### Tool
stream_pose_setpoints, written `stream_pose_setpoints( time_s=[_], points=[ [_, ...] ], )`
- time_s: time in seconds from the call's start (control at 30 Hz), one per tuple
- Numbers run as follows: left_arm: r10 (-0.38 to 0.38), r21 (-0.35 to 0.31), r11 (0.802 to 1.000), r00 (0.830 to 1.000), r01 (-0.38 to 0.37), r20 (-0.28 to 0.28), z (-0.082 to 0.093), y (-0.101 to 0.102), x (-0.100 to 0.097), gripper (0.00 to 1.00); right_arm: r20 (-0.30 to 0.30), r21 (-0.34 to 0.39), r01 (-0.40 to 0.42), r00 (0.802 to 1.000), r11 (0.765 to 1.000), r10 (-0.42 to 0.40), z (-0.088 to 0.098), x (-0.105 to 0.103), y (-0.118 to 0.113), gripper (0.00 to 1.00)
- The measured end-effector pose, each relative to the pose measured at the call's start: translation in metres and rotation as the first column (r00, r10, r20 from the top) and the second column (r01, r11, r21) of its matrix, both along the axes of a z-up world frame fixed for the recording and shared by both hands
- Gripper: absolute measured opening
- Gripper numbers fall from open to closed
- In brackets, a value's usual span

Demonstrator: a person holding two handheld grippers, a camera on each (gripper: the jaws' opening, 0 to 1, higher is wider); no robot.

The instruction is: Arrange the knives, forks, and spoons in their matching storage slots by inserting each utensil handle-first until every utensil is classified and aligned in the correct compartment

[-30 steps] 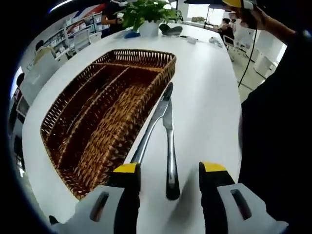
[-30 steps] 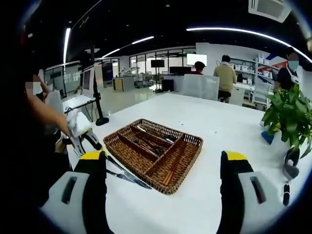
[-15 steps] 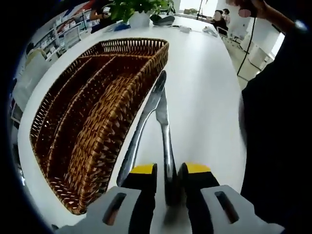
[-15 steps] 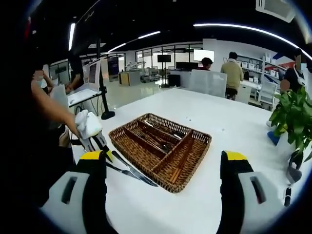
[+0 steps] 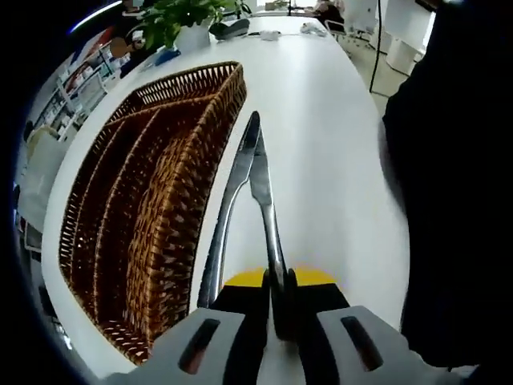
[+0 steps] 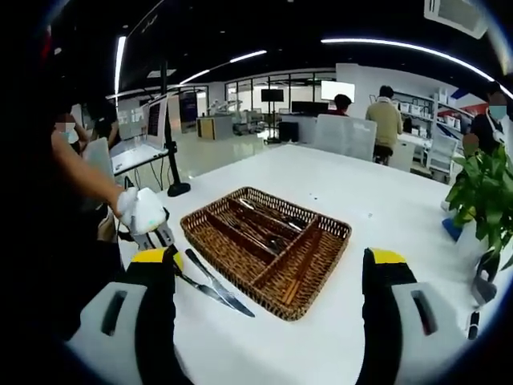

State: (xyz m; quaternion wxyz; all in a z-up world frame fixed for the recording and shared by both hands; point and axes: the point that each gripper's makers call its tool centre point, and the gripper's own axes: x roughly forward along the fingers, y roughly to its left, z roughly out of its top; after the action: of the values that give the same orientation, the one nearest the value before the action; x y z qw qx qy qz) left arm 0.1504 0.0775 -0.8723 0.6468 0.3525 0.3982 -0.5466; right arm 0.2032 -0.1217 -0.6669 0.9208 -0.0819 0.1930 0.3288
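Left claw (image 5: 276,301): yellow-tipped jaws pinched onto the handle of a polished steel knife (image 5: 264,200), which lies flat on the glossy white counter (image 5: 337,144). One second ago these jaws stood wide on either side of that handle; half a second ago they were nearly closed on it. A second steel knife (image 5: 232,200) lies just beside the first, the two blades crossing near their tips, alongside the outer wall of the basket.

Wicker cutlery basket (image 5: 136,200): brown woven rattan, rectangular, split by woven dividers into long slots. In the right gripper view, several steel utensils (image 6: 260,224) already lie in the slots; types too small to tell.

Right claw (image 6: 268,265): jaws wide apart, holding nothing, above the counter facing the basket.

No readable labels or writing.

Potted green plant (image 5: 180,20) at the counter's far end.
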Motion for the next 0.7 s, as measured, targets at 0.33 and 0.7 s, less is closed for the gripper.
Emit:
stream_pose_setpoints(
  time_s=[0.33,0.7],
  points=[
    [-0.019,-0.033,0.999,0.999,0.018,-0.041,0.003,-0.003,-0.01,0.07,-0.012,-0.009,-0.022,1.0,1.0,0.022,-0.005,-0.003,0.008,1.0],
    [-0.001,-0.057,0.998,0.998,-0.002,-0.057,0.005,-0.004,-0.019,0.06,-0.023,-0.009,-0.04,0.999,0.999,0.04,-0.011,-0.009,0.014,1.0]
  ],
)
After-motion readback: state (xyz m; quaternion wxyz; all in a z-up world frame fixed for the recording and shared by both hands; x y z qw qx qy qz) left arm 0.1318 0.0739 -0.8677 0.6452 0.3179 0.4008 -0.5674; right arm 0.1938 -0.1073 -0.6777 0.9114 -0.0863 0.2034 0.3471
